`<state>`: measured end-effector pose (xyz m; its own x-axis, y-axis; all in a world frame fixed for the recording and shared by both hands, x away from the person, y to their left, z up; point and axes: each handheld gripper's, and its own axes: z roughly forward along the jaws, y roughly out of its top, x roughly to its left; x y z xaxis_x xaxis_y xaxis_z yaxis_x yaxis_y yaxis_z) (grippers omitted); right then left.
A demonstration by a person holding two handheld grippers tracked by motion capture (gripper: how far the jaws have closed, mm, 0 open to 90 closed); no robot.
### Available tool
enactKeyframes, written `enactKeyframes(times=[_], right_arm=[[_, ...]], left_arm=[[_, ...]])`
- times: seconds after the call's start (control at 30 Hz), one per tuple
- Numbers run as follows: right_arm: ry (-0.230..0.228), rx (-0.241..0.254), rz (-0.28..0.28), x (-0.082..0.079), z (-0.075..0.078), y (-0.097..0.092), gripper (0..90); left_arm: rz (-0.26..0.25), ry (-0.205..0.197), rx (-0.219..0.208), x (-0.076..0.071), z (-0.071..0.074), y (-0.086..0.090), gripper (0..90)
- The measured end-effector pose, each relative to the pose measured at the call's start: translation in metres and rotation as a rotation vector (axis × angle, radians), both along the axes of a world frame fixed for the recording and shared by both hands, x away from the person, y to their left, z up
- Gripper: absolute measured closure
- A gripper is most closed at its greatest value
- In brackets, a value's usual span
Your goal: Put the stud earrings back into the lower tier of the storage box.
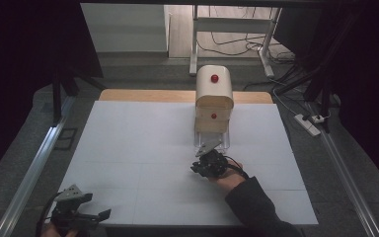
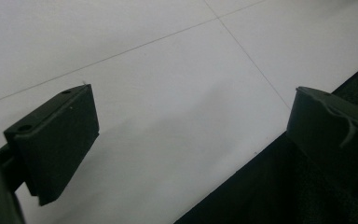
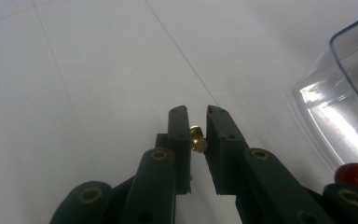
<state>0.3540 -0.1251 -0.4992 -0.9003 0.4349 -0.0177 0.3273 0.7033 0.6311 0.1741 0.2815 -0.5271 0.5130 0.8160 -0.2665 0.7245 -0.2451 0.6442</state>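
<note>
The left gripper (image 2: 191, 140) has its two black jaws set wide apart, one at the lower left of the frame and one at the right edge, with nothing between them. Beneath them a white table surface (image 2: 168, 60) with thin seam lines covers most of the frame. Its edge runs diagonally from the bottom centre up to the right, with dark floor (image 2: 261, 196) beyond it in the lower right corner.

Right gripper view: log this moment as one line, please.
right gripper: shut on small brass piece | clear plastic drawer: beside it | left gripper: open, nothing between jaws, over white table

Dim room, grey floor (image 1: 24, 123), cables (image 1: 227, 47)
</note>
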Motion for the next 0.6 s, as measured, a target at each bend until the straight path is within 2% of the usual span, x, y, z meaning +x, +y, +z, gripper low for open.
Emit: enactKeyframes(times=[0.6], right_arm=[[-0.008, 0.063, -0.048, 0.008, 0.022, -0.018, 79.9]], left_arm=[[0.001, 0.001, 0.000, 0.000, 0.000, 0.000, 2.2]])
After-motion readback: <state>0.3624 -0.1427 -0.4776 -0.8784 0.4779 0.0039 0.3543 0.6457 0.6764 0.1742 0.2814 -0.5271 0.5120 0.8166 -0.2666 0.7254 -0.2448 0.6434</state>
